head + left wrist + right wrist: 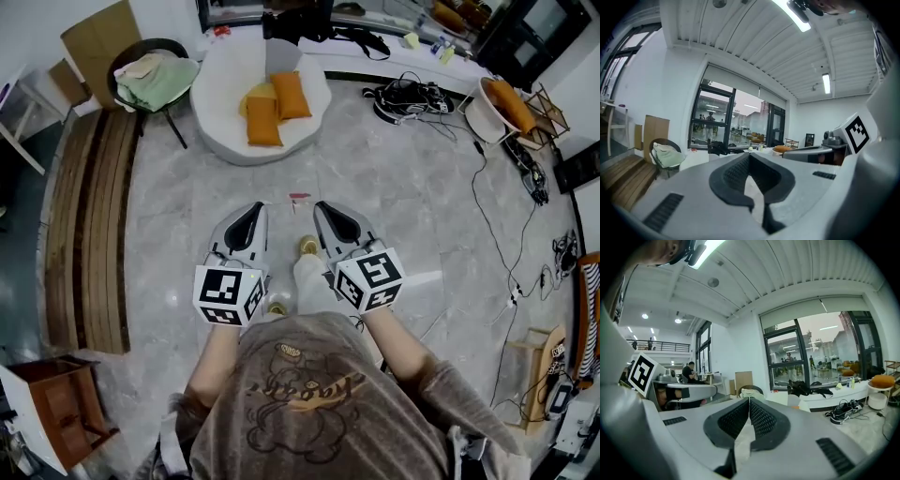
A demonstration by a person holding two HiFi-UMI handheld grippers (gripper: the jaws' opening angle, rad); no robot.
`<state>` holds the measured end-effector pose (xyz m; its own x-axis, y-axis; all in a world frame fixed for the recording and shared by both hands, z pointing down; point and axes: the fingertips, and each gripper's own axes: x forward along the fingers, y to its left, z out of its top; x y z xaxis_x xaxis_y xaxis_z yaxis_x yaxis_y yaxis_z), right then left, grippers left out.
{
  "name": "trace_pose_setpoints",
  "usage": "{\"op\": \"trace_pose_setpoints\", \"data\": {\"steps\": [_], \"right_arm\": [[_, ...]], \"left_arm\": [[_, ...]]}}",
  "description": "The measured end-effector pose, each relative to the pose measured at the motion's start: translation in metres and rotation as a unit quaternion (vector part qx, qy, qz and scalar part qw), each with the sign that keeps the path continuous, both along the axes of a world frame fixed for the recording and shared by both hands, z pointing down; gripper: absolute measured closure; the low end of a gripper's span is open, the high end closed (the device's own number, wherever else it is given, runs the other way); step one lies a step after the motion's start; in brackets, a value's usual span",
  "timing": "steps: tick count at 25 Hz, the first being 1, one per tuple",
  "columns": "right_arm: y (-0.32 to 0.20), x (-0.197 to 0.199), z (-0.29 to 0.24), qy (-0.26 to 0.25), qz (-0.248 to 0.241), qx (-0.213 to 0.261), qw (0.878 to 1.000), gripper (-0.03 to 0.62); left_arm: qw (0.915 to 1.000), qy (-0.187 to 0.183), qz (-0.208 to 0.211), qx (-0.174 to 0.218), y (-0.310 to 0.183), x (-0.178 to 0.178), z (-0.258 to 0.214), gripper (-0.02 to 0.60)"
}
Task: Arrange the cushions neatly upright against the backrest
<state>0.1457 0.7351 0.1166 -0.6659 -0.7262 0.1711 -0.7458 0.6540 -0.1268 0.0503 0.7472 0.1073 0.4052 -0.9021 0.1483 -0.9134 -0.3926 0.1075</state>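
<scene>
Okay so the person is standing on the marble floor holding both tools out front, and neither is doing any gripping: the left gripper (251,214) is pressing its jaws together on nothing, and the right gripper (328,212) is doing the same, pads meeting with only air between them in each gripper view. The cushions are sitting well apart from both tools, up on the white seat (217,86) at roughly 12 o'clock from the left gripper and more like 11 o'clock from the right one, so I'm guessing the left hand is getting there first. The near orange cushion (262,120) is lying flat with its long axis running about 12 to 6, the second orange cushion (291,95) is lying just beside it at its 1 o'clock, pointing nearly the same way, and a yellow cushion (253,97) is peeking out partly tucked under them. None is standing upright, so the job is looking not yet started. What's bugging me is the backrest: I'm not making out clearly where it's rising, probably on the far side at 12 o'clock, near a pale upright shape I can't identify. Each gripper's own body is also blocking most of the seat in the gripper views.
</scene>
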Motion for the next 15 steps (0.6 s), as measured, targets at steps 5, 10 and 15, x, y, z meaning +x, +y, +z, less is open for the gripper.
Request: {"op": "trace_pose_setpoints", "data": {"steps": [5, 10, 15], "right_arm": [[-0.028, -0.005, 0.0, -0.003, -0.006, -0.002, 1.0, 0.572], [-0.058, -0.013, 0.001, -0.005, -0.016, -0.004, 1.0, 0.572], [-0.094, -0.015, 0.006, -0.006, -0.018, -0.01, 1.0, 0.572]], "left_arm": [[0.9999, -0.001, -0.008, -0.009, -0.026, -0.005, 0.005, 0.577], [0.9998, -0.002, -0.019, -0.009, -0.057, -0.014, 0.004, 0.577], [0.9996, -0.004, -0.023, -0.015, -0.092, -0.019, 0.008, 0.577]]}}
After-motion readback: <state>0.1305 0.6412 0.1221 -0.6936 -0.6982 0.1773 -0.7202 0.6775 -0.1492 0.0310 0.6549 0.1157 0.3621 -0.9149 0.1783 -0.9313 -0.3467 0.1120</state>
